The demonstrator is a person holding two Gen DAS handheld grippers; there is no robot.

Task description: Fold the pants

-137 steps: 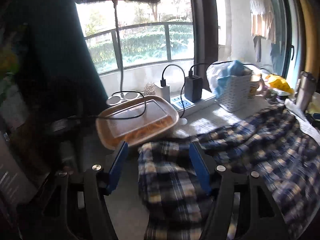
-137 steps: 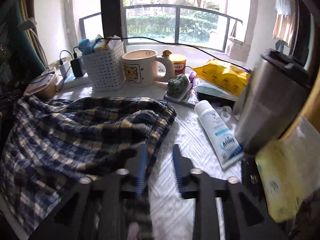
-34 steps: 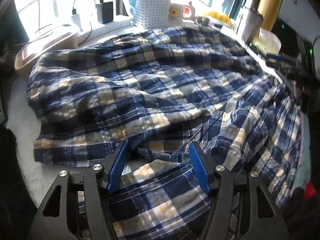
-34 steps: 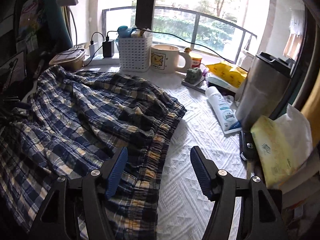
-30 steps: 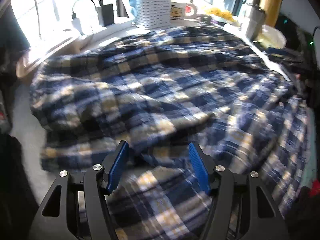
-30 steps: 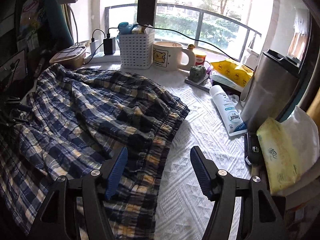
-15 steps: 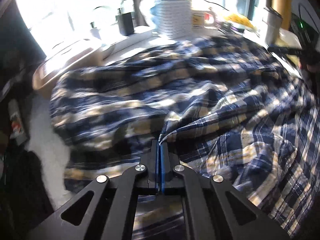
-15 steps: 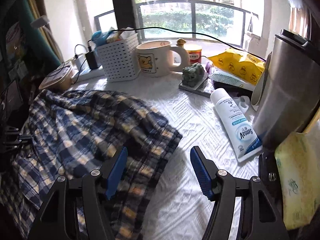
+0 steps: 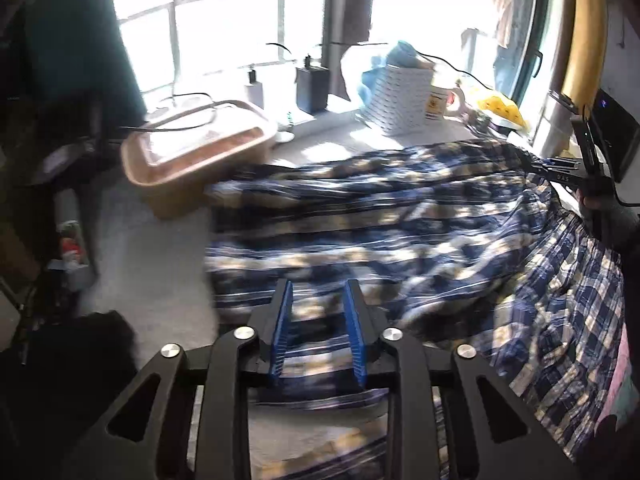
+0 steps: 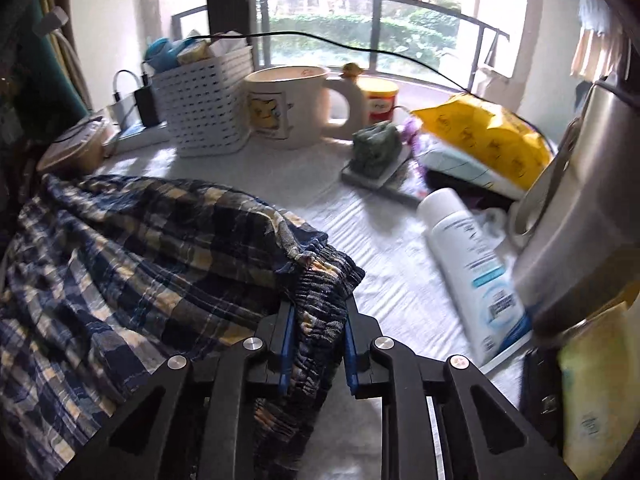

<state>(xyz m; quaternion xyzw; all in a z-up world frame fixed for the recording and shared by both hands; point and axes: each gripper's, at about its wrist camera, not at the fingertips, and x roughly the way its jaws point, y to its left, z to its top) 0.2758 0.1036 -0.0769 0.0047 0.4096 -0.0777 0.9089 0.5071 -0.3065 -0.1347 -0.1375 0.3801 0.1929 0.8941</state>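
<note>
Blue, white and yellow plaid pants lie bunched across the white table; they also fill the left of the right wrist view. My left gripper hovers over the pants' near edge with its blue pads a hand's width apart and nothing pinched between them. My right gripper has closed on the gathered elastic waistband, which bulges between the pads. The right gripper also shows at the far right of the left wrist view, pulling the cloth taut.
A tan lidded container sits left of the pants. A white basket, mug, lotion tube, steel flask and yellow bag crowd the back and right. Chargers stand by the window.
My left gripper, shut on a fold half a second ago, has opened and let it go. My right gripper, open before, has closed on the waistband. The pants shifted toward the right.
</note>
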